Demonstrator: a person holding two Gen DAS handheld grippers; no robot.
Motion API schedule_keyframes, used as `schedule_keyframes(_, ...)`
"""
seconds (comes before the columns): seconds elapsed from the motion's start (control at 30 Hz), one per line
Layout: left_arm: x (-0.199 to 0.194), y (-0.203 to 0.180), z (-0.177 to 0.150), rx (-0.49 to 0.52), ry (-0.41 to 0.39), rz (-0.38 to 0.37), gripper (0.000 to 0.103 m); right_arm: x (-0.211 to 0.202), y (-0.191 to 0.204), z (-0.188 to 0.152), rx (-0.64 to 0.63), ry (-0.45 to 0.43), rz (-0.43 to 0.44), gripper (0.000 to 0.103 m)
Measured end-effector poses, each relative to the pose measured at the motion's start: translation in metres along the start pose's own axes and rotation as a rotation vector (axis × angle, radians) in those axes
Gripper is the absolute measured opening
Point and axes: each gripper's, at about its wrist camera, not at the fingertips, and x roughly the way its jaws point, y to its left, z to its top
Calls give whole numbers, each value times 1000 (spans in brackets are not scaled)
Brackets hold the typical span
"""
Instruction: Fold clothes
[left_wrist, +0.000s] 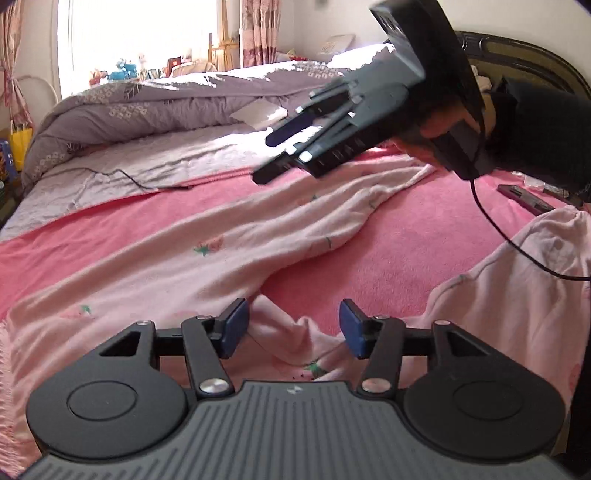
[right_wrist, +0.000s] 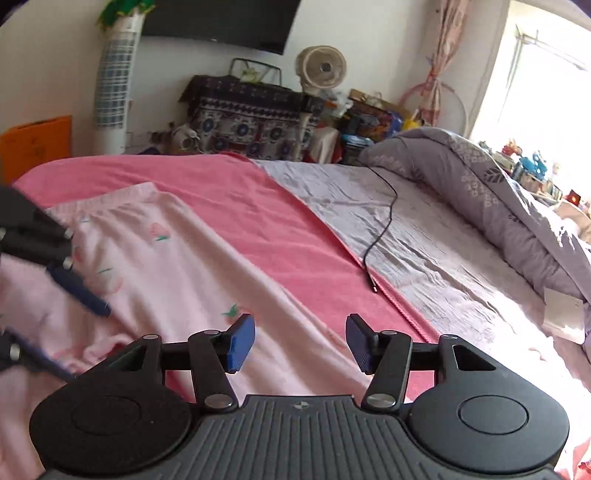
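Both sets of jaws stand apart with nothing pressed between the blue pads. On the left gripper (left_wrist: 294, 328) the pads flank a bunched fold of the pale pink garment (left_wrist: 207, 254) without touching it; the right gripper (right_wrist: 300, 343) hangs above the same garment's flat stretch, its pads clear of the cloth. The garment, printed with small pink flowers and green leaves, lies spread across the pink blanket (left_wrist: 399, 243), with one long part running toward the far side of the bed and a gathered part nearest the left gripper. From the left wrist camera, the right gripper (left_wrist: 284, 155) appears held in a hand (left_wrist: 428, 136) with a dark sleeve, a black cable trailing from it. Beyond the blanket's edge lies a grey sheet (right_wrist: 424, 236), crossed by a thin black charging cable (right_wrist: 384, 225) whose plug rests at the blanket's border. A rolled grey patterned quilt (right_wrist: 498, 199) lies along the bed's window side, with a white card (right_wrist: 563, 314) beside it.
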Motion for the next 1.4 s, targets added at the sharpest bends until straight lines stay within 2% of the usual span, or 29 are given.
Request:
schedule_keyframes(0.03,8,-1,-9,0,9,-13,57,16,0,6,6,22,-2,55)
schedule_keyframes(0.13,-2,-1,-15,7,-40,-32,57,63,6,13,-15,85,-4,55)
schedule_keyframes(0.2,1,1,-17,-2,-31,-54,57,92,10,11,-19,137,-18,55)
schedule_keyframes(0.23,-1,3,-17,-13,-35,-65,57,105,11,8,10,170,-9,54)
schedule_keyframes(0.27,0,7,-18,-29,-36,-78,57,111,10,2,60,193,22,49)
schedule_keyframes(0.3,0,9,-18,-39,-39,-86,57,112,8,0,100,185,45,47)
schedule_keyframes(0.33,-1,9,-18,-44,-40,-90,57,109,9,-2,99,186,60,39)
schedule_keyframes(0.43,0,11,-19,-51,-43,-95,57,101,14,-6,81,191,87,26)
schedule_keyframes(0.5,1,11,-18,-51,-43,-94,57,102,24,-1,56,193,48,20)
schedule_keyframes(0.53,2,11,-18,-51,-43,-93,58,102,29,0,40,193,22,12)
schedule_keyframes(0.63,1,10,-18,-48,-45,-88,59,104,41,5,-9,181,-54,7)
schedule_keyframes(0.83,1,7,-18,-44,-47,-82,59,114,54,11,-94,152,-175,5)
schedule_keyframes(1.0,1,7,-18,-42,-48,-79,59,138,49,16,-75,121,-243,5)
schedule_keyframes(1.07,1,7,-18,-42,-48,-77,59,152,45,17,-47,124,-244,5)
schedule_keyframes(1.17,1,7,-18,-44,-48,-76,59,166,48,15,-74,96,-287,6)
schedule_keyframes(1.23,2,6,-18,-46,-49,-78,60,168,45,17,-50,84,-267,6)
schedule_keyframes(1.33,2,7,-18,-52,-51,-84,60,156,28,22,32,74,-162,7)
schedule_keyframes(1.4,1,8,-19,-57,-52,-89,60,143,15,26,88,63,-134,18)
